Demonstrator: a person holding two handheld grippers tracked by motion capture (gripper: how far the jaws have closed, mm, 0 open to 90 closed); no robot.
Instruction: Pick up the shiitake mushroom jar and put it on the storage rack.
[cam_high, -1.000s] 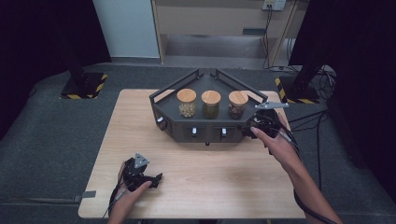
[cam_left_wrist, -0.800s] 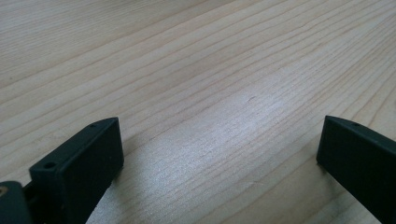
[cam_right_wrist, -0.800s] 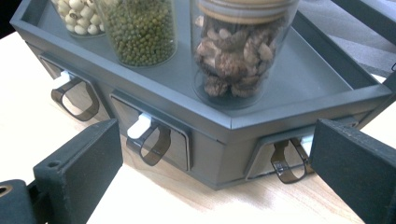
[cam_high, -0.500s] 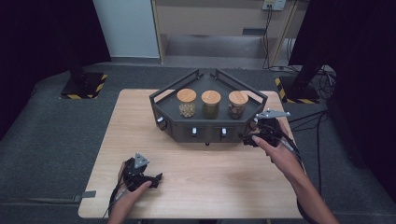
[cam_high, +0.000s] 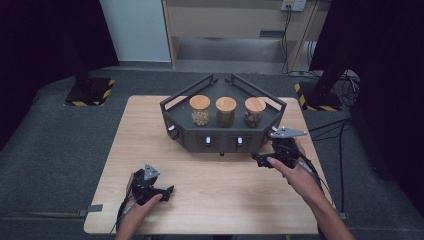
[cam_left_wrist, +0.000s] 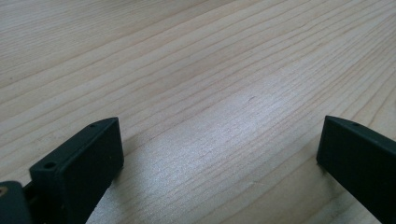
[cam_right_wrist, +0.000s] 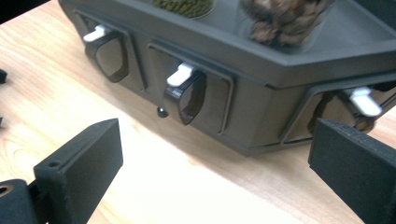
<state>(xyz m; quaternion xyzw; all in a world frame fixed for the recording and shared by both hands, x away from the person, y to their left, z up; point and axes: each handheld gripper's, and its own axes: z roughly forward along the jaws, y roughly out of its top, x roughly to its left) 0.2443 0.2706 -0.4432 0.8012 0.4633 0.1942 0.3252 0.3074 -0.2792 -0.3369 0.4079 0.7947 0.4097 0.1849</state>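
1. Dark curtained room, grey carpet, pale wood-grain table (cam_high: 210, 200) in the middle.
2. Change since a second ago: my right gripper (cam_high: 265, 159) has come back and down from the right end of the dispenser rack (cam_high: 222, 131) to the table in front of its right corner. Left gripper (cam_high: 159, 191) hasn't budged, parked low on the near left of the table.
3. Right jaws stand wide apart, nothing between them; in the right gripper view they frame the rack's front face. Left jaws also apart, bare wood between them.
4. My read: I'm lining up on a front lever, likely the middle lever (cam_right_wrist: 180, 74) or the right lever (cam_right_wrist: 365, 101); no contact yet.
5. Rack: matte dark plastic, angular faceted body, recessed glossy spouts with small white tabs, one more left lever (cam_right_wrist: 96, 33).
6. On top: three clear jars with round wooden lids, left jar (cam_high: 200, 110), middle jar (cam_high: 225, 111), right jar (cam_high: 255, 111), holding pale, green and brown dry goods.
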